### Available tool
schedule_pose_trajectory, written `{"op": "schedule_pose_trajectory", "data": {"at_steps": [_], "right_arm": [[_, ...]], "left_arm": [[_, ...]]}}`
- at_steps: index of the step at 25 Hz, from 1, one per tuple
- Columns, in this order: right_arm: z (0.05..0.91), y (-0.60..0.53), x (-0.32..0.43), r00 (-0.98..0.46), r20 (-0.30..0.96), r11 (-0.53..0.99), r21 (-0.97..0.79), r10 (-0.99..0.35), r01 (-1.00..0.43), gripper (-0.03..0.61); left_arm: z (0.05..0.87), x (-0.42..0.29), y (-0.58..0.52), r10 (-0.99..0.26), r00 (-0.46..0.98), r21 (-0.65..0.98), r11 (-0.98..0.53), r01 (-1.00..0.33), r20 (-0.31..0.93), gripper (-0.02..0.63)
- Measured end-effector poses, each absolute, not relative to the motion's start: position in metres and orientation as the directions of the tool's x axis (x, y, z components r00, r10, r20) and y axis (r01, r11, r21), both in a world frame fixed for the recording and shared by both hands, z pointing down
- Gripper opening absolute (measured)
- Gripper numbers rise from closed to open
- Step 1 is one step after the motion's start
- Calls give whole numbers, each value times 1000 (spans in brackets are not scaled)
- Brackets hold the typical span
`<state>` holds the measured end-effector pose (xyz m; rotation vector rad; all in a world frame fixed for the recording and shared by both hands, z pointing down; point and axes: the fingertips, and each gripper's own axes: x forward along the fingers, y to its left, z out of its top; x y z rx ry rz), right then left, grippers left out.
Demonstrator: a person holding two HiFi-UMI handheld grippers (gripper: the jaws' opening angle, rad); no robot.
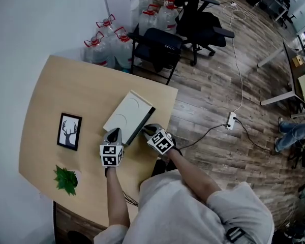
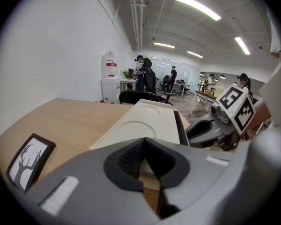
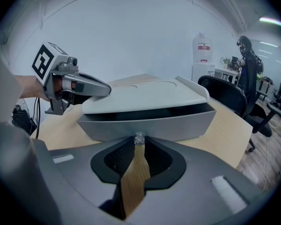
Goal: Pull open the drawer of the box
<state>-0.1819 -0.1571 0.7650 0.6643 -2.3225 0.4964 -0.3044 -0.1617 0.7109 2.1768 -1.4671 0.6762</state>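
Note:
A cream box (image 1: 128, 115) lies on the wooden table (image 1: 66, 90), its grey drawer (image 3: 145, 123) facing me. A dark gap shows between the lid and the drawer front, so the drawer stands slightly out. In the right gripper view my right gripper (image 3: 139, 142) is shut on the drawer's small clear knob (image 3: 139, 138). My left gripper (image 1: 113, 135) is shut, with its fingertips (image 3: 100, 90) resting on the near-left corner of the box top (image 2: 150, 121). Seen from the left gripper view, the right gripper (image 2: 210, 125) sits at the box's right side.
A framed deer picture (image 1: 69, 131) and a small green plant (image 1: 66, 179) lie on the table's left. Behind the far edge stand a black chair (image 1: 155, 47) and several water bottles (image 1: 109, 44). A power strip (image 1: 231, 120) with cables lies on the floor.

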Motion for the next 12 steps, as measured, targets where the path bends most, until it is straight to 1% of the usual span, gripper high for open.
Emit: {"op": "schedule_pose_trajectory", "data": {"at_steps": [12], "right_arm": [[752,-150,-168,-645,690,802,-156,-329,-576,67]], "left_arm": [[710,-303,-162,-721,311,72,-342,-937,620,54]]}}
